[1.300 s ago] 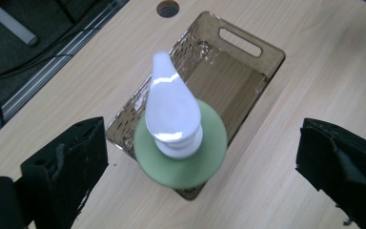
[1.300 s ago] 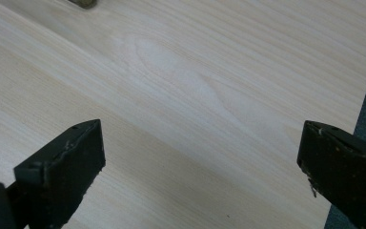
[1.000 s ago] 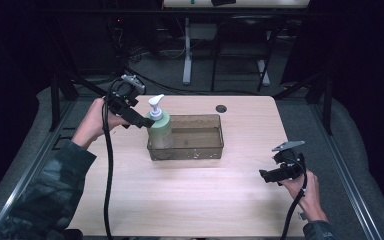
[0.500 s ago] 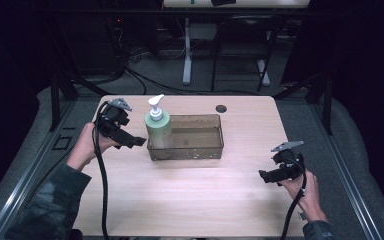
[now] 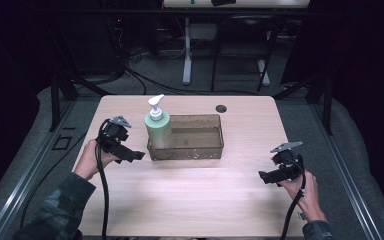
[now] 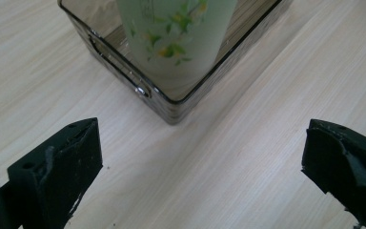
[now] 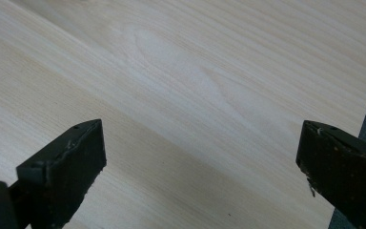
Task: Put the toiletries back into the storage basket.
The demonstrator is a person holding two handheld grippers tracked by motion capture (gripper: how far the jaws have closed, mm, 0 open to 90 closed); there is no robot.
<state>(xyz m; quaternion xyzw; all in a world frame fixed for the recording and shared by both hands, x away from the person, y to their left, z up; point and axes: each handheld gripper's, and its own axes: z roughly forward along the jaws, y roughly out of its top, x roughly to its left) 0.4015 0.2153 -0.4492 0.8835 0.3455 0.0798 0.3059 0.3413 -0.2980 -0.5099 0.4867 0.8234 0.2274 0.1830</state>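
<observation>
Table: pale wood table (image 5: pixel 190 200), seen from above.
Bin: clear smoky bin (image 5: pixel 200 150) near the table's middle.
Bottle: green pump bottle (image 5: pixel 158 129) stands upright in the bin's left end.
Left gripper: left gripper (image 5: pixel 130 154) just left of the bin, jaws wide apart, holding nothing.
Right gripper: right gripper (image 5: pixel 267 176) near the table's right edge, well apart from the bin, jaws wide apart over bare wood.

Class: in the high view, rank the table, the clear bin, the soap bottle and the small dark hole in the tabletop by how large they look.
1. Table
2. Clear bin
3. Soap bottle
4. Dark hole
</observation>
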